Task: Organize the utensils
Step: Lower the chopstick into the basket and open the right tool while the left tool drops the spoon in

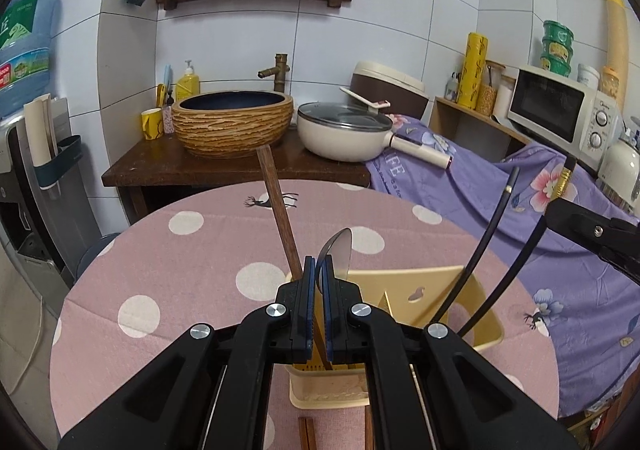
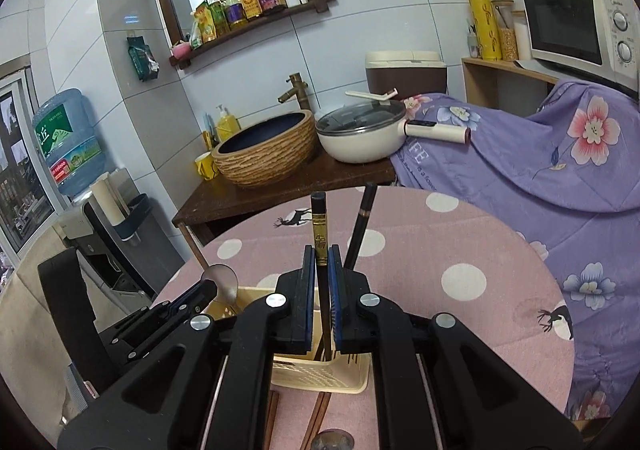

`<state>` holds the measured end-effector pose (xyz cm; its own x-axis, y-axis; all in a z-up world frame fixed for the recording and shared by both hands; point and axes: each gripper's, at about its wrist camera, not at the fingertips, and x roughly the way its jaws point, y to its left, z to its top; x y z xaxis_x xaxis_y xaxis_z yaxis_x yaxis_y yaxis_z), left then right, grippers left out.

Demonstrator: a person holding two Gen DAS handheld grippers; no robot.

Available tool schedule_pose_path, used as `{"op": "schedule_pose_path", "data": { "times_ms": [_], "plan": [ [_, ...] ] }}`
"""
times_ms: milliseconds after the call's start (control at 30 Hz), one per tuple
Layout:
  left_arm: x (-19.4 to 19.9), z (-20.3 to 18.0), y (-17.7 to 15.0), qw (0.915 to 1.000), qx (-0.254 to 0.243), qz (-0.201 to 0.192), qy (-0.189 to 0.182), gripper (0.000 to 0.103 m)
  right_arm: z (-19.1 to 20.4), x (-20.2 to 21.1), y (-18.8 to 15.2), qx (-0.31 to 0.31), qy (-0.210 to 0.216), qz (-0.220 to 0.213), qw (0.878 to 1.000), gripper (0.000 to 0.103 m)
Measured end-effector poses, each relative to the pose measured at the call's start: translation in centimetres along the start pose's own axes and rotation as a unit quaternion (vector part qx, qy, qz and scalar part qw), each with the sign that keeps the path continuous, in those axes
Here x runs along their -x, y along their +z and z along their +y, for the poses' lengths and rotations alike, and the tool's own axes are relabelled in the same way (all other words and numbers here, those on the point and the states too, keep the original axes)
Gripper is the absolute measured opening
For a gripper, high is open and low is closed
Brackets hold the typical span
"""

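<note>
A cream-yellow utensil holder [image 1: 424, 290] stands on the pink dotted tablecloth [image 1: 180, 250]; it also shows in the right wrist view [image 2: 320, 374]. My left gripper [image 1: 319, 274] is shut on a metal spoon [image 1: 338, 254], bowl up, over the holder. A brown wooden chopstick [image 1: 280, 210] leans in the holder beside it. My right gripper [image 2: 320, 266] is shut on a black chopstick with a gold band [image 2: 319, 226], its lower end inside the holder. A second black chopstick [image 2: 362, 226] stands in the holder behind it. Both black chopsticks show in the left wrist view [image 1: 480, 242].
Loose brown chopsticks [image 2: 316, 422] and a metal spoon [image 2: 332, 442] lie on the cloth in front of the holder. Behind the table stands a dark wooden counter [image 1: 136, 170] with a woven basin [image 1: 232, 122] and a white pan [image 1: 344, 130]. A purple flowered cloth [image 1: 520, 202] covers furniture at right.
</note>
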<state>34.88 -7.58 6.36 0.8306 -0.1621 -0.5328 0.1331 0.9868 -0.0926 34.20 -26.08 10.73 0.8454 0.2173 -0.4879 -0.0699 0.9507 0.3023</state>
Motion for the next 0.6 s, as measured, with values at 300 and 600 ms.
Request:
{"op": "schedule_pose_path", "data": {
  "times_ms": [300, 600],
  "plan": [
    [-0.9, -0.5, -1.1, 0.9995, -0.024, 0.018, -0.001, 0.003, -0.8, -0.8, -0.6, -0.005, -0.013, 0.005, 1.000, 0.008],
    [1.2, -0.4, -1.2, 0.9995, -0.030, -0.009, -0.007, 0.047, -1.2, 0.1, -1.2, -0.014, -0.025, -0.012, 1.000, 0.056]
  ]
}}
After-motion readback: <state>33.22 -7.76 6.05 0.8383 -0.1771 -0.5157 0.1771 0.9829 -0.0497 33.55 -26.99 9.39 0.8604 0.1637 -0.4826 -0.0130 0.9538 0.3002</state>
